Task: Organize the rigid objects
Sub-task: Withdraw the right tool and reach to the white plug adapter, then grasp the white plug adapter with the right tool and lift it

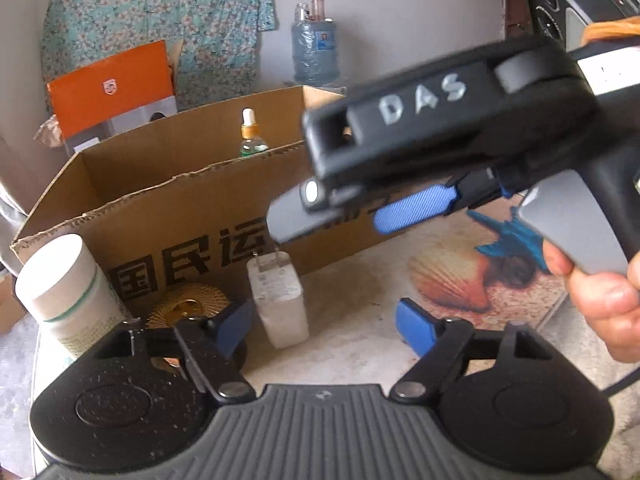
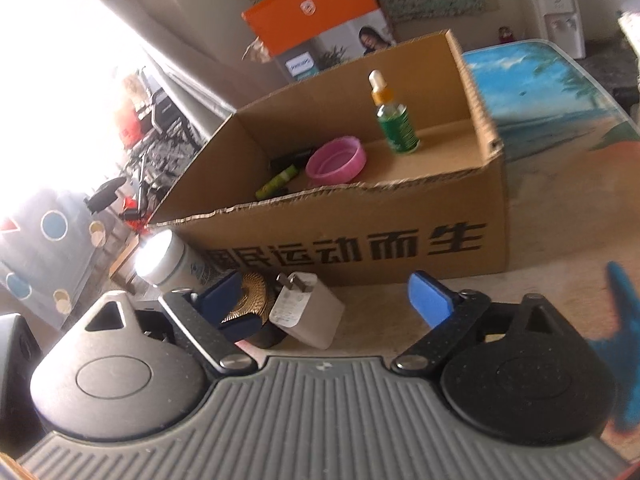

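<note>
A white plug charger [image 1: 280, 296] stands on the table before a cardboard box [image 1: 200, 216], next to a gold ridged disc [image 1: 188, 304] and a white jar [image 1: 66, 292]. My left gripper [image 1: 326, 330] is open and empty, its fingers either side of the charger but short of it. My right gripper [image 2: 334, 304] is open and empty above the charger [image 2: 308, 310]; it also shows in the left wrist view [image 1: 416, 208]. The box [image 2: 400, 236] holds a green dropper bottle [image 2: 394, 120], a pink lid [image 2: 336, 160] and a green tube [image 2: 278, 182].
An orange-and-white carton [image 2: 316, 28] stands behind the box. The table [image 1: 360, 332] has a seashell and beach print. A water dispenser bottle [image 1: 314, 52] stands at the far wall. The white jar [image 2: 176, 264] and gold disc [image 2: 252, 292] sit left of the charger.
</note>
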Action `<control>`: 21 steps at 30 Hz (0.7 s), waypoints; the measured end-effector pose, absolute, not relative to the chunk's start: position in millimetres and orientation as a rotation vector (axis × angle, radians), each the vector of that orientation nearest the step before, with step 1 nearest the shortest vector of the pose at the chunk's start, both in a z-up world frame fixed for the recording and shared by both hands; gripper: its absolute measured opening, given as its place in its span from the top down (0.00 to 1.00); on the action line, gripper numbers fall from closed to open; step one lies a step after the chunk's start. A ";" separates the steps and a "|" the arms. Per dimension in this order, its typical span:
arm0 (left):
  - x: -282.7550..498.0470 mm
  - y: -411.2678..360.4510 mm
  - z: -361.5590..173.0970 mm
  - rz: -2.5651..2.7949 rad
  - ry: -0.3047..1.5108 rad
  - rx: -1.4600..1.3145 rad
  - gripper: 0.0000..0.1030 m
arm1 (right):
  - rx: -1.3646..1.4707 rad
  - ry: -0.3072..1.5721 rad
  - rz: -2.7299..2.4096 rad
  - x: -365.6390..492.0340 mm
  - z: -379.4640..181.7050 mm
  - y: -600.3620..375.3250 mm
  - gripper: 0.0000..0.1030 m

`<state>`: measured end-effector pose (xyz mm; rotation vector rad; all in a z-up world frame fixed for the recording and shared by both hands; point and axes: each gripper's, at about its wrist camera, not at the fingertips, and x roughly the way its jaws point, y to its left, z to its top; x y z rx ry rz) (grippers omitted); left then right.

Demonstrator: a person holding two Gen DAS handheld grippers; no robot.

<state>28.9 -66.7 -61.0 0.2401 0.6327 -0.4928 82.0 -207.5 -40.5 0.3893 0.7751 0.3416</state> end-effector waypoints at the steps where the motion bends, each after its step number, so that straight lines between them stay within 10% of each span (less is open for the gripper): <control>1: 30.1 -66.1 -61.3 -0.484 0.629 0.241 0.26 | 0.388 0.784 0.350 84.1 -43.2 -204.3 0.21; 9: 42.3 -61.8 -61.6 -0.449 0.648 0.213 0.46 | 0.424 0.849 0.400 102.0 -61.8 -197.0 0.53; 21: 61.6 -66.6 -60.5 -0.403 0.715 0.181 0.64 | 0.536 0.920 0.453 120.4 -80.9 -198.2 0.68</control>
